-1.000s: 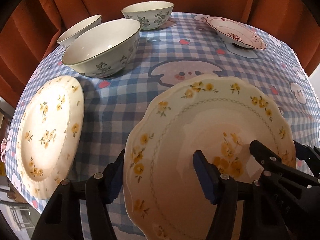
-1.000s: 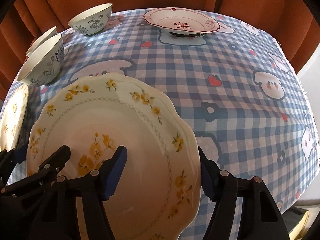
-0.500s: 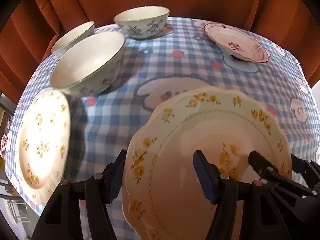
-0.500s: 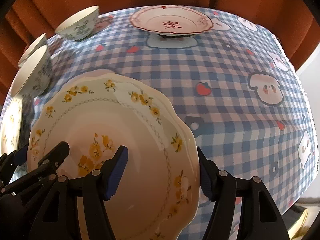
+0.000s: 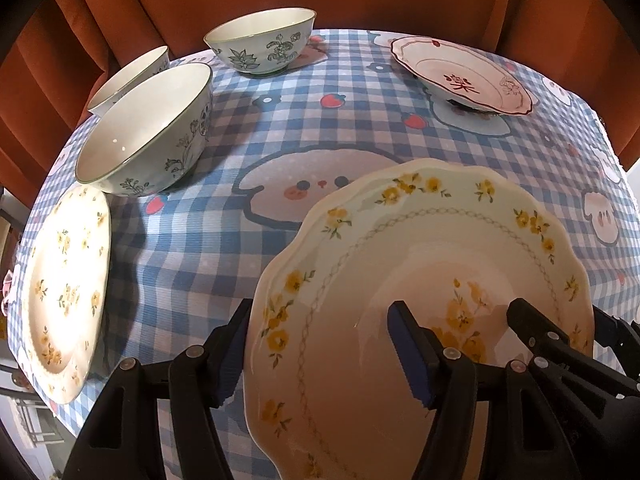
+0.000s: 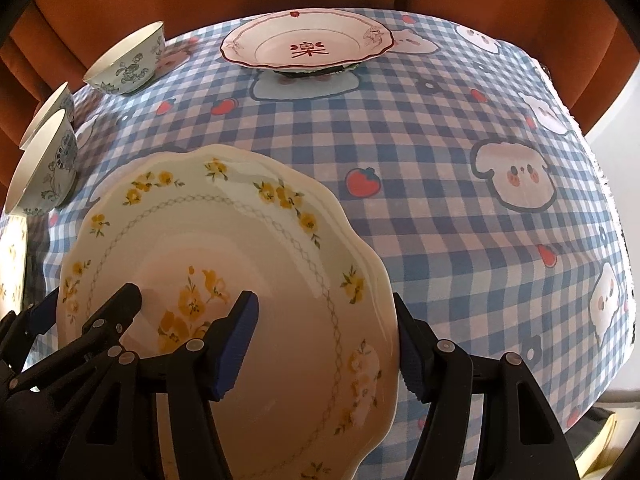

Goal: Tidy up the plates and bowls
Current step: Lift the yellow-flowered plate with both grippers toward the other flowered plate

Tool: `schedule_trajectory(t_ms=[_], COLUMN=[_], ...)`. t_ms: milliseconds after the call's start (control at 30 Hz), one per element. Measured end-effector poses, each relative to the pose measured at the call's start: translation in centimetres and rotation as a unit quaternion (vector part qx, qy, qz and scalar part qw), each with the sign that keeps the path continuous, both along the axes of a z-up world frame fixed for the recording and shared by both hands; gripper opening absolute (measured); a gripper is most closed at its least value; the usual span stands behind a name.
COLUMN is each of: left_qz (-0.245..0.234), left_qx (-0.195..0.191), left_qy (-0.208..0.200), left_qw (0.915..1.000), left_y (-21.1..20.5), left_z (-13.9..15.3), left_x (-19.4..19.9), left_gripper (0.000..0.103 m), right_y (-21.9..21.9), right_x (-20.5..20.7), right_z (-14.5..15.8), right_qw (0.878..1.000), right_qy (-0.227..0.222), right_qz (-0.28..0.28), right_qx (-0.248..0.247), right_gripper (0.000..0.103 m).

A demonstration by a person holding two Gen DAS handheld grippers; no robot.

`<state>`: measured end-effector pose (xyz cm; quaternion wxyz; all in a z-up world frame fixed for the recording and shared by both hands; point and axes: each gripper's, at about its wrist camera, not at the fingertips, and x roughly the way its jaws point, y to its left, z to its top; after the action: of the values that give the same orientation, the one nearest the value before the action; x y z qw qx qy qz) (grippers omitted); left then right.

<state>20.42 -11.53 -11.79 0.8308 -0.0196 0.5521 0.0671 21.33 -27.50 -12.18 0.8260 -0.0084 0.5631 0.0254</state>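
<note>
Two grippers, left gripper with jaws opening, right gripper, clamp the yellow-flowered plate.

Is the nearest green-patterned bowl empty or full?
Empty: the nearest green-patterned bowl shows a bare white inside in the left wrist view.

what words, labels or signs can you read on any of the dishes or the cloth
"楽": a single red character in the well of the red-rimmed plate, at the far side of the table; it could be a stylised flower motif.
Yellow-flowered plate, bowls and checked tablecloth: pictures only, no text.
No brand marks or numbers visible.
</note>
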Motion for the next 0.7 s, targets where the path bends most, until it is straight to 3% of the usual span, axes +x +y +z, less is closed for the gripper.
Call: schedule_trajectory(t_ms=[133,300,700], left_qz=[0.000,0.000,-0.029], left_qx=[-0.011,-0.018,-0.024], left_qy=[0.009,-0.004,-0.032], left_qw=[0.9999,0.9998,0.9988], left_y=[0.6,1.9,9.9], left_z=[-0.1,1.0,3.3], left_x=[-0.4,-1.5,-3.6], left_gripper=[0.081,0.088,0.091], right_y=[-0.2,-0.1,6.3], right_x=[-0.3,-1.0,-4.8], right_z=[0.6,1.9,4.5], right_qw=[1.000,0.999,0.996], right_qy=[-0.009,-0.024,-0.060], right_qz=[-0.015,-0.029,-0.062], right_qx=[-0.008,-0.020,-0.019], right_gripper=[0.069,0.081,0.085])
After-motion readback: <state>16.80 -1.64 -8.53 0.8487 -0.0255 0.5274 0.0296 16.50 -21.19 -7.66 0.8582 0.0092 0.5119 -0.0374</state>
